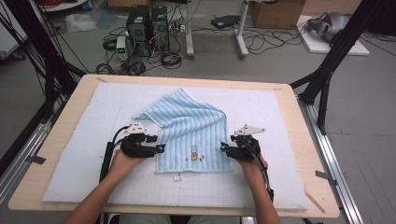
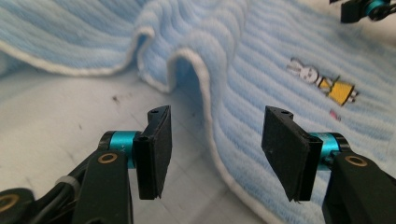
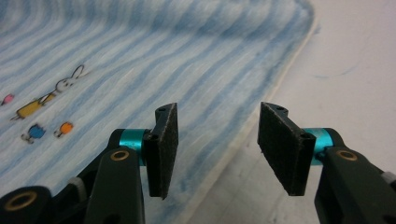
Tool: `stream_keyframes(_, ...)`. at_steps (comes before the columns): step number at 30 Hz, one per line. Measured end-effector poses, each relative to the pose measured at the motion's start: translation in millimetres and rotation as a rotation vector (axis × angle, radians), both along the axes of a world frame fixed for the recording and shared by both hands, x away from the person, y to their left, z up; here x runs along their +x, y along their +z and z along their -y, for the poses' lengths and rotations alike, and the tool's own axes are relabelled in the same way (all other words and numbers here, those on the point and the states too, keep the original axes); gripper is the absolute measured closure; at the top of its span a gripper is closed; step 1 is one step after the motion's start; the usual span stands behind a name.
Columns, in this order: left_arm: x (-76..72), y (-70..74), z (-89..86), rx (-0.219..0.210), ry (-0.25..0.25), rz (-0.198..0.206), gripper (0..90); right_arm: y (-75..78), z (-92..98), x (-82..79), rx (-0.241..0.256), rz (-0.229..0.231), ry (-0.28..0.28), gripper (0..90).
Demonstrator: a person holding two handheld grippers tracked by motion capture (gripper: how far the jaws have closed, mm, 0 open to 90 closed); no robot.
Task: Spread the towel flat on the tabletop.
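On the white mat [image 1: 70, 154], both tongs straddle towel [image 1: 191, 130] edges.

Left tool [image 2: 215, 154] gapes over the blue towel [image 2: 261, 60] hem

High view from above, facing forward and down on the desk [image 1: 289, 140], both gripper views close, low, sharing the blue towel [image 1: 191, 126].

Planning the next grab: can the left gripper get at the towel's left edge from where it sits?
Probably yes. The left gripper is open, its jaws standing either side of the towel's white-trimmed edge, with nothing between. Just ahead the edge humps up off the mat, which should ease a pinch.
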State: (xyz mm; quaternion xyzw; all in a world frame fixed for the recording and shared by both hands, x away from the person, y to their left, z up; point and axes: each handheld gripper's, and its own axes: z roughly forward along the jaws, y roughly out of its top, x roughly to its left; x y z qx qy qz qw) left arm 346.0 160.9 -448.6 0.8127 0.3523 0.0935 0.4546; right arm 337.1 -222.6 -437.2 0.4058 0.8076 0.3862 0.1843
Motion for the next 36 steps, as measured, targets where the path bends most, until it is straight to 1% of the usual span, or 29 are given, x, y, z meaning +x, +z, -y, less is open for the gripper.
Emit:
stream_keyframes(1, -0.7, -1.3, 2.4, 0.013, -0.002, -0.009, 43.2, -1.4, -1.4, -1.5, 0.0, -0.006, 0.012, 50.8)
stream_keyframes(2, -1.4, -2.9, 4.8, 0.03, -0.004, -0.008, 43.8, -3.1, -3.1, -3.1, -0.004, -0.009, 0.02, 51.6)
stream_keyframes(3, -2.7, -2.7, 6.3, 0.047, 0.001, 0.006, 45.0, -4.8, -5.1, -4.9, -0.017, -0.021, 0.025, 52.3)
stream_keyframes(4, -4.5, -2.4, 8.4, 0.07, 0.005, 0.026, 48.0, -6.1, -6.7, -5.9, -0.028, -0.03, 0.029, 53.7)
stream_keyframes(5, -6.0, -2.2, 9.5, 0.087, 0.016, 0.04, 52.3, -8.1, -9.3, -8.1, -0.064, -0.037, 0.02, 54.9)
stream_keyframes(6, -7.0, -2.2, 9.5, 0.092, 0.022, 0.049, 59.6, -8.4, -10.1, -10.3, -0.059, -0.031, 0.009, 59.1)
stream_keyframes(7, -7.7, -2.2, 9.2, 0.082, -0.004, 0.046, 71.2, -8.0, -10.7, -12.2, -0.054, -0.036, 0.005, 63.5)
stream_keyframes(8, -10.0, -1.9, 10.3, 0.09, -0.025, 0.054, 83.0, -7.3, -11.3, -14.6, -0.052, -0.043, 0.009, 70.6)
stream_keyframes(9, -13.2, -1.7, 10.8, 0.102, -0.028, 0.069, 86.0, -7.1, -12.2, -17.4, -0.053, -0.042, 0.013, 75.9)
stream_keyframes(10, -16.2, -1.8, 10.2, 0.099, -0.032, 0.073, 86.8, -7.0, -12.8, -20.2, -0.058, -0.044, 0.028, 80.2)
stream_keyframes(11, -18.5, -1.4, 8.5, 0.097, -0.033, 0.071, 87.2, -6.4, -13.3, -23.5, -0.064, -0.049, 0.03, 83.7)
stream_keyframes(14, -24.8, -1.6, 0.7, 0.055, -0.027, 0.043, 87.4, -6.1, -11.5, -32.2, -0.051, -0.064, 0.051, 84.7)
stream_keyframes(16, -30.3, -1.7, -4.3, 0.04, -0.028, 0.025, 87.5, -6.5, -9.9, -37.5, -0.029, -0.076, 0.066, 84.7)
stream_keyframes(18, -37.3, -1.6, -8.6, 0.026, -0.027, 0.014, 87.5, -5.9, -10.8, -43.7, -0.029, -0.081, 0.093, 84.5)
stream_keyframes(22, -52.3, -0.5, -16.6, 0.027, -0.029, 0.003, 87.4, -4.3, -16.6, -55.6, -0.04, -0.093, 0.143, 84.5)
stream_keyframes(25, -63.5, 1.2, -22.7, 0.02, -0.029, -0.006, 87.5, -3.4, -20.8, -65.0, -0.045, -0.102, 0.179, 84.5)
stream_keyframes(29, -77.1, 3.1, -33.1, 0.032, -0.044, -0.02, 87.4, -2.4, -24.7, -79.3, -0.045, -0.12, 0.222, 84.5)
stream_keyframes(31, -83.3, 3.4, -38.7, 0.035, -0.058, -0.033, 87.4, -2.2, -26.1, -86.1, -0.041, -0.128, 0.248, 84.5)
stream_keyframes(34, -91.8, 2.8, -43.3, 0.041, -0.077, -0.043, 87.5, -1.0, -29.0, -95.9, -0.05, -0.144, 0.284, 84.8)
stream_keyframes(36, -94.6, 4.1, -46.1, 0.027, -0.089, -0.048, 87.4, 0.0, -31.3, -100.4, -0.055, -0.152, 0.303, 84.6)
